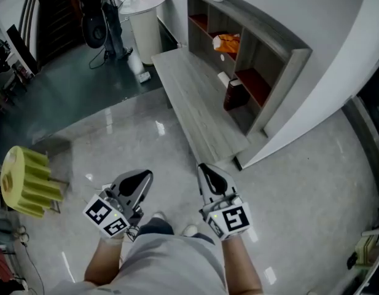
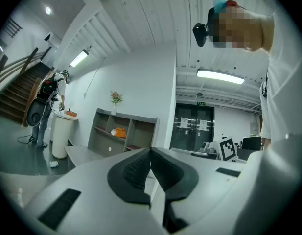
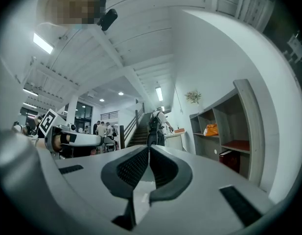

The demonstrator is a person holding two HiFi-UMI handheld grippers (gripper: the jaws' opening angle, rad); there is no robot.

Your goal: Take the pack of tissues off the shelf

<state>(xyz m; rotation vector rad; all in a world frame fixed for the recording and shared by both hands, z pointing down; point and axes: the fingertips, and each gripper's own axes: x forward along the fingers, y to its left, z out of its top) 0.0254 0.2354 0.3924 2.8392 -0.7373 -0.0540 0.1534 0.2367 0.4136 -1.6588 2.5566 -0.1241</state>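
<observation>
**Two grey hand-held grippers pressed shut, orange pack of tissues well off on the shelf**

Both are down low in front of the person in the head view, over the glossy pale floor; the left gripper and the right gripper sit side by side, a bit apart. Each gripper view looks right along its own jaws; the left gripper's black ribbed pads meet at the tips with nothing in between, and it's the same with the right gripper, closed and empty.

The soft, crumpled-looking orange pack lies in a middle compartment of the grey wooden open shelf unit against the white wall; it's well apart from both grippers, ahead of them and somewhat to the right. It shows up small past the left jaws and off to the right of the right jaws.

A long grey low bench runs along the front of the shelf unit, between the grippers and the pack; a dark red box stands on it, below the pack's compartment. Neither gripper touches bench or shelf.
</observation>
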